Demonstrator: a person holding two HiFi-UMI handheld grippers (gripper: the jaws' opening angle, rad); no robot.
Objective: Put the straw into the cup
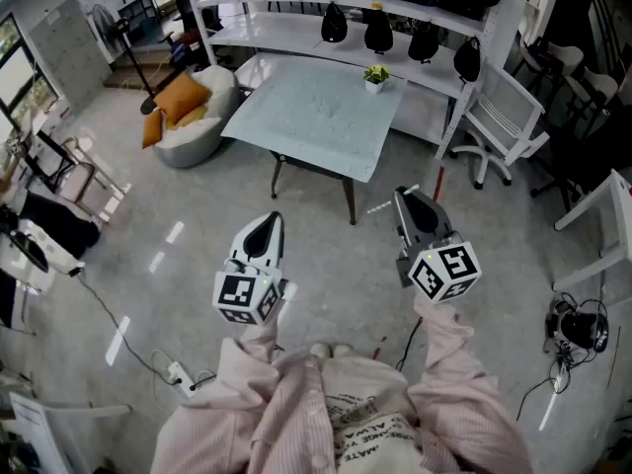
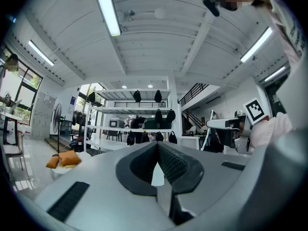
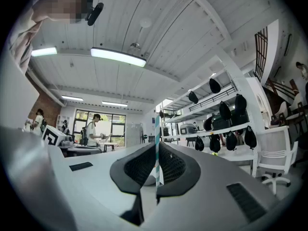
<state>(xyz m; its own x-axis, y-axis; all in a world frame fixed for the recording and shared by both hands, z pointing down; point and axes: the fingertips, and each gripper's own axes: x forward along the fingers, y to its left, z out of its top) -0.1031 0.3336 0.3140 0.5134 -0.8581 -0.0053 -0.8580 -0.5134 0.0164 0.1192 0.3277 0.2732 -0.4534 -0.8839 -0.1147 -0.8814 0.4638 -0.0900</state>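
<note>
Looking down in the head view, one person (image 1: 336,403) holds two grippers: the left gripper (image 1: 268,220) is at 8 o'clock from the picture centre and the right gripper (image 1: 406,196) at 3 o'clock. One white table (image 1: 296,126) stands at 12 o'clock, with one small potted plant (image 1: 375,77) on its far corner. Four black bags (image 1: 378,30) hang along the shelf (image 1: 296,33) behind it. One white chair (image 1: 504,117) is at 2 o'clock and two orange cushions (image 1: 178,102) are at 10 o'clock.

In the left gripper view the two jaws are together, with nothing between them.

In the right gripper view the two jaws are closed on one teal-and-white striped straw (image 3: 157,129), which stands upright, pointing to 12 o'clock.
</note>
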